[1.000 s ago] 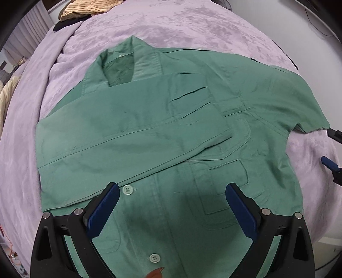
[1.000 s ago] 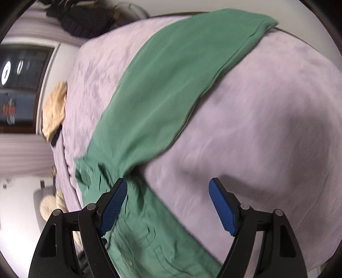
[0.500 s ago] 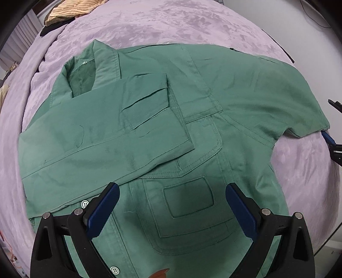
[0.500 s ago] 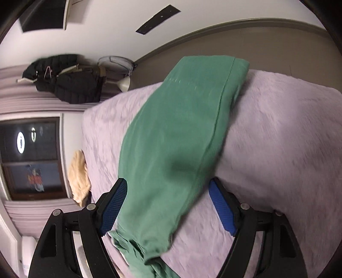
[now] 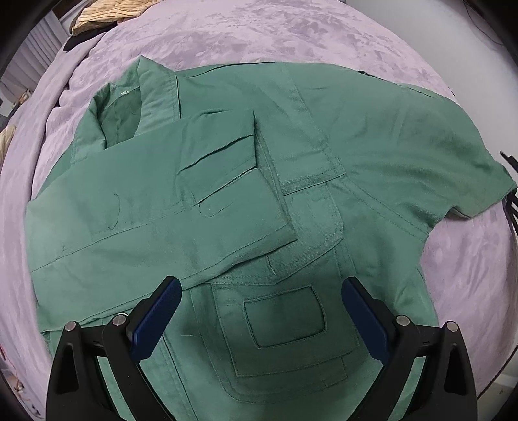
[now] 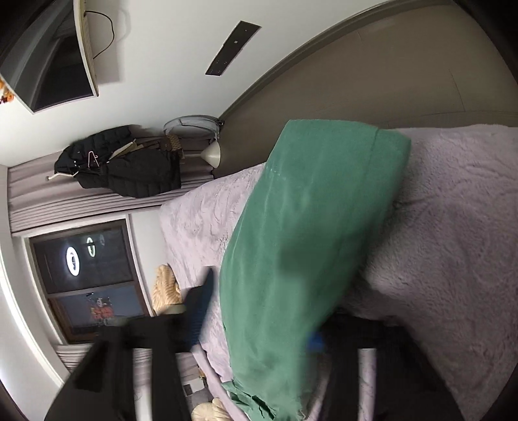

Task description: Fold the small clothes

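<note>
1. The left tongs [image 5: 260, 319] hang wide open just above the lower front of the green shirt [image 5: 226, 194], holding nothing; between their fingers lies the stitched chest pocket [image 5: 285, 320].
2. Just beyond them, one sleeve [image 5: 155, 213] already lies folded across the shirt's front, its cuff end close to the shirt's middle line.
3. The shirt lies flat on the purple bed [image 5: 259, 39], collar [image 5: 142, 94] at the far end from the left tongs, so the body's long axis runs straight away from them.
4. The other sleeve [image 5: 437, 155] is not yet folded. It sticks out sideways from the shirt, to the right of the pocket, and its cuff reaches the right tongs [image 6: 255, 330].
5. In the right wrist view this sleeve runs lengthways between the blurred fingers and out ahead of them. The tongs look narrowed around the cloth, but the blur leaves me unable to tell whether they actually pinch it.
6. My judgement: the right tongs are the nearer by far to the loose sleeve. The next move would carry it leftward across the shirt, at right angles to the body's axis, to lie beside the first sleeve.
7. Farthest off, beyond the collar, a striped tan cloth [image 5: 97, 16] sits on the bed.
</note>
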Available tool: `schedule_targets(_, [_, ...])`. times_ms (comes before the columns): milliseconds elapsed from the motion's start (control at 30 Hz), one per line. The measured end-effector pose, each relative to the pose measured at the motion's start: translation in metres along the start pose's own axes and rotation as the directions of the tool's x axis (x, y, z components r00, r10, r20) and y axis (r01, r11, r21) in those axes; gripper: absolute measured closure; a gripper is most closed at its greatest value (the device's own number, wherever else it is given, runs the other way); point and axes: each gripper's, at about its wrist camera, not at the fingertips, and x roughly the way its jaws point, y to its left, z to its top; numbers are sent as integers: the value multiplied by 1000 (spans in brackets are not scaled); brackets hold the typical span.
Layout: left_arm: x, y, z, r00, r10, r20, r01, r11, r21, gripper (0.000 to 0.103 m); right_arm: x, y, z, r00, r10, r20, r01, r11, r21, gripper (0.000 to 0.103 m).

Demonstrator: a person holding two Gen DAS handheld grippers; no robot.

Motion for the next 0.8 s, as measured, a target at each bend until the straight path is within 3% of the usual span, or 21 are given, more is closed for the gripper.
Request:
schedule_targets(67, [-1,0,1,1000,9,9,-9,1000,5,3,1,-1,-2,1000,21,-3,-21,1000,6,95])
schedule_targets(200, [-5,12,2,1000,24,12,-24,1000,0,3,5,14,-14,996,89,-31,-91,995,-42,96])
schedule_targets(433, [-9,34,-1,999,33,13,-32,999,-24,3,21,77,-55,957,215,-197,-254,947,-198,96])
schedule_targets(600, [-15,59,-5,1000,26,17,-25,998,-63,3,52,132,-116,902,221,-372,-345,886,-311,96])
schedule_targets(800, [-22,103,-14,999,40,36,-35,990,-135,3,101,182,-220,813,124,-569,-421,801,-426,95])
